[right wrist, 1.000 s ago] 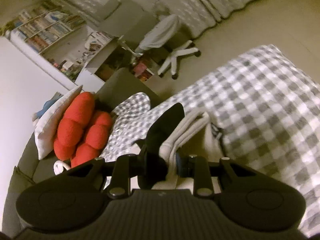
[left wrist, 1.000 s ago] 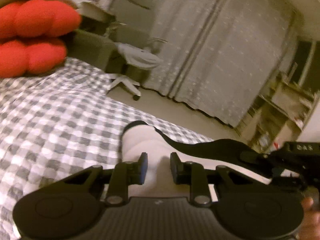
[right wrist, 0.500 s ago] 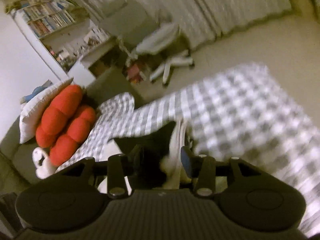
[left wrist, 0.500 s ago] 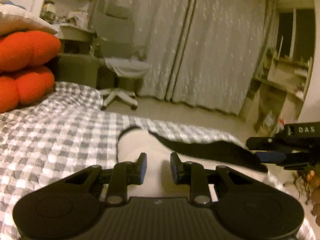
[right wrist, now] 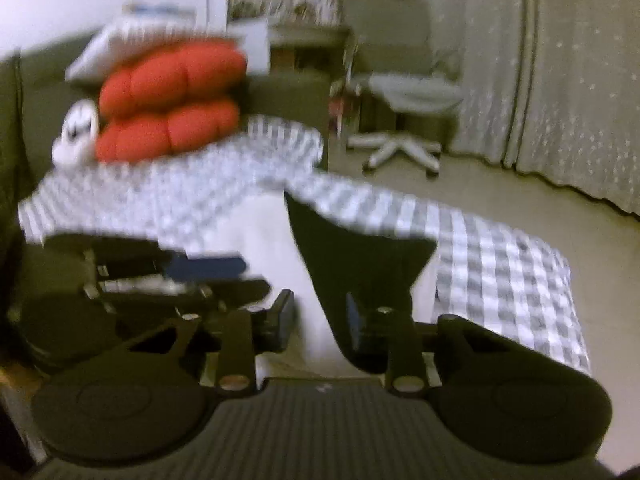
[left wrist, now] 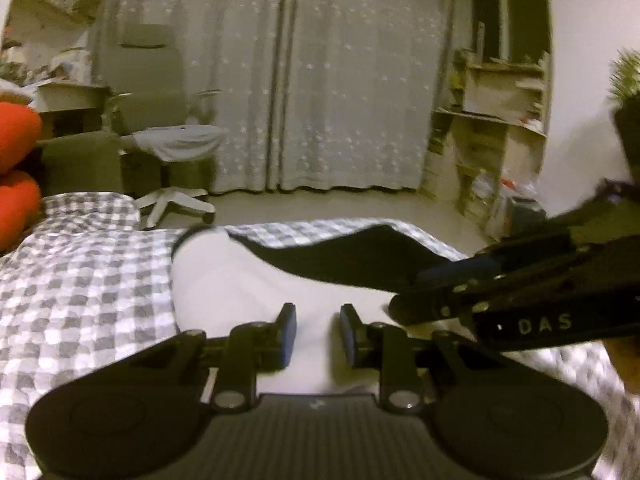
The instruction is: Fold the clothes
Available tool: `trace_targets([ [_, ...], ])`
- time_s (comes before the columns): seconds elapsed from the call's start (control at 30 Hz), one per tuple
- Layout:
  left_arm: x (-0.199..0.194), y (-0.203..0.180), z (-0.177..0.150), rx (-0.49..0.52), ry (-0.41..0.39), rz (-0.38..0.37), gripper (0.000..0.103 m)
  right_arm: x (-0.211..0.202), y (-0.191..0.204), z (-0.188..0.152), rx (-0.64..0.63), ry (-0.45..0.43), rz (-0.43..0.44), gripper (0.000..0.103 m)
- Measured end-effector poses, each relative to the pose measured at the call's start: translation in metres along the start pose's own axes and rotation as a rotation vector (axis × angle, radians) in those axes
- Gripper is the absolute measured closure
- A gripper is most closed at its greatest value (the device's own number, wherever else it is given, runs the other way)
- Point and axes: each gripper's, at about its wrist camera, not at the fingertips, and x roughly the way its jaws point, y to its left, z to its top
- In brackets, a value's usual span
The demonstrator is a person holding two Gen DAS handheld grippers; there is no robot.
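Note:
A white garment (left wrist: 240, 288) with a black panel (left wrist: 352, 256) lies on the grey checked bed cover (left wrist: 80, 280). My left gripper (left wrist: 318, 324) sits low at the garment's near edge. Its jaws stand a narrow gap apart with white cloth pinched between them. My right gripper (left wrist: 424, 288) comes in from the right, close beside the left one, and holds the end of the black panel. In the blurred right wrist view the black panel (right wrist: 352, 260) rises from between the right gripper (right wrist: 320, 316) fingers, with white cloth (right wrist: 272, 240) beside it. The left gripper (right wrist: 240, 276) shows at the left.
Red cushions (right wrist: 168, 96) and a pillow are stacked at the head of the bed. An office chair (left wrist: 160, 120) stands on the floor beyond the bed, before long curtains (left wrist: 340, 80). Cluttered shelves (left wrist: 492, 120) fill the right corner. A hand (left wrist: 624, 360) shows at the right edge.
Both cameras have tilted up towards level. The right gripper has swung in close beside the left one, carrying the black panel with it. The left gripper's jaw gap is unchanged.

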Motion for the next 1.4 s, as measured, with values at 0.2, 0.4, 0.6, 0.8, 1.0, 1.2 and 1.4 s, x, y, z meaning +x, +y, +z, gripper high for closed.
trace_targets([
  [0.2,-0.005,0.001,-0.005,0.034,-0.004,-0.028,0.079,-0.003,-0.006,-0.011,-0.001,-0.003,0.039,0.076],
  [0.4,-0.007,-0.003,-0.005,0.040,-0.025,-0.004,0.079,-0.017,-0.013,-0.007,0.080,-0.099,0.067,0.075],
  [0.6,-0.006,-0.003,-0.004,0.031,-0.027,-0.009,0.079,0.000,-0.013,-0.006,0.080,-0.150,-0.018,0.073],
  [0.8,-0.006,-0.002,-0.004,0.020,-0.022,-0.022,0.079,0.017,-0.038,-0.007,0.196,-0.119,-0.047,0.083],
  [1.0,-0.008,0.001,0.001,-0.003,-0.015,-0.031,0.078,0.006,-0.055,-0.003,0.330,-0.144,-0.087,0.076],
  [1.2,-0.015,0.014,0.016,-0.121,-0.046,-0.069,0.068,-0.010,-0.053,0.001,0.354,-0.188,-0.042,0.076],
  [1.4,-0.008,0.017,0.020,-0.155,-0.049,-0.062,0.067,-0.009,-0.037,0.007,0.296,-0.184,-0.001,0.068],
])
